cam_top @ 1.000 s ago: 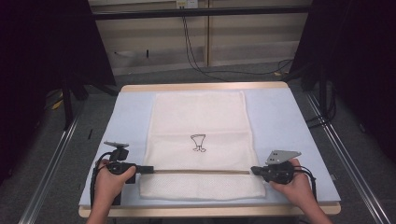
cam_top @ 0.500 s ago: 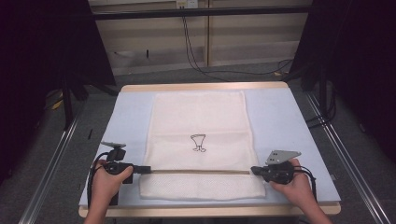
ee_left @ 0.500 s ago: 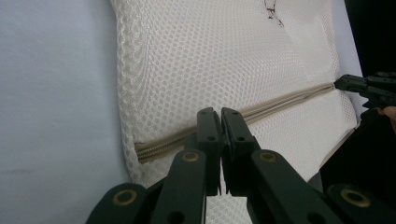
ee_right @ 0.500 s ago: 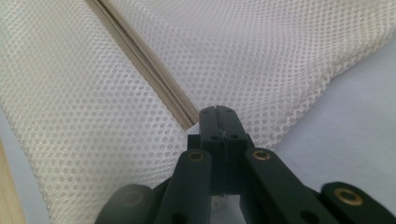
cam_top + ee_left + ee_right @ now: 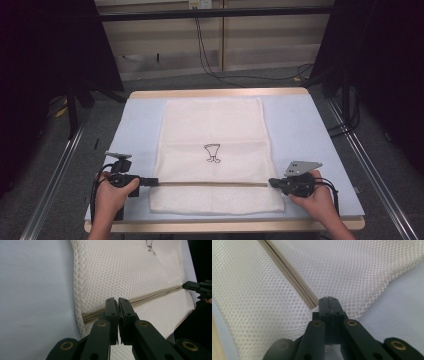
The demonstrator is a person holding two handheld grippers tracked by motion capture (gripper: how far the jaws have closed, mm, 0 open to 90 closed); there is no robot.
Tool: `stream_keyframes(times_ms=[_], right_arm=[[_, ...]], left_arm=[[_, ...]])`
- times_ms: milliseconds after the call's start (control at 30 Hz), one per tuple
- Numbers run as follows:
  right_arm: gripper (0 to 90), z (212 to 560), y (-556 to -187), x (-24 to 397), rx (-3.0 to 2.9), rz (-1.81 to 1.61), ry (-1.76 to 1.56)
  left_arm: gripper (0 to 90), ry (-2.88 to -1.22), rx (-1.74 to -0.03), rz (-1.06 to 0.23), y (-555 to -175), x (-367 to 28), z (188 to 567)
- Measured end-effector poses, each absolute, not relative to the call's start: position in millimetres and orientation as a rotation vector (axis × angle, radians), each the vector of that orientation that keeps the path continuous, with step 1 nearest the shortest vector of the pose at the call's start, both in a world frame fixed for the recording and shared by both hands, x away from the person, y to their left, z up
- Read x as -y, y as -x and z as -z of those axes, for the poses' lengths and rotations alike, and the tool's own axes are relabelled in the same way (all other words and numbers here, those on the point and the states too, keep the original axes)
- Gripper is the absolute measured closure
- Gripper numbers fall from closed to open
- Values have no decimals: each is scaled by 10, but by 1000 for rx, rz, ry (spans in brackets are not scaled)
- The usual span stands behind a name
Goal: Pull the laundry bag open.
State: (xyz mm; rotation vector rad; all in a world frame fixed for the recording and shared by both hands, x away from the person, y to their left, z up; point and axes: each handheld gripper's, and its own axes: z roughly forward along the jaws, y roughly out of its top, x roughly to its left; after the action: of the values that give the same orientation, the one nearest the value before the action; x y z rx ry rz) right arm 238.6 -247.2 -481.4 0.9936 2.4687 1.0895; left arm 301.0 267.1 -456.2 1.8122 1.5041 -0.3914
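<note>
- Dark curtains and a grey floor are seen around a table (image 5: 315,125) with a pale blue top and a wooden edge.
- A white mesh bag (image 5: 212,125) is laid flat in the middle of the table, with its long side running away from the person.
- A small black drawing (image 5: 212,152) is printed near the middle of the bag.
- A tan zipper (image 5: 210,184) is seen running across the bag from side to side, close to the near end.
- The left gripper (image 5: 151,182) is held in the person's left hand (image 5: 112,192) at the left end of the zipper.
- In the left gripper view, its two black jaws are seen pressed together over the mesh, right at the zipper's end (image 5: 87,317). Whether any cloth is pinched between them cannot be told.
- The right gripper (image 5: 272,183) is held in the right hand (image 5: 315,197) at the right end of the zipper.
- In the right gripper view, its jaws are seen clenched tight, just beside the zipper's end (image 5: 312,303) and over the edge of the mesh. Whether cloth is caught there cannot be told either.
- The two grippers are pointed at each other along the zipper line, well apart.
</note>
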Motion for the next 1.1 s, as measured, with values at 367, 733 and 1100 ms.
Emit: stream_keyframes(times_ms=[367, 733, 1100], right_arm=[[900, 4814, -2384, 2470, -2469, -1089, -992], [900, 4814, -2384, 2470, -2468, -1089, -993], [900, 4811, -2381, 2466, -2470, -1088, -998]], left_arm=[[872, -1798, -1539, 374, -3008, -2816, 4571], [871, -1797, -1554, 389, -3011, -2934, 4594], [872, -1773, -1585, 399, -3025, -2967, 4655]])
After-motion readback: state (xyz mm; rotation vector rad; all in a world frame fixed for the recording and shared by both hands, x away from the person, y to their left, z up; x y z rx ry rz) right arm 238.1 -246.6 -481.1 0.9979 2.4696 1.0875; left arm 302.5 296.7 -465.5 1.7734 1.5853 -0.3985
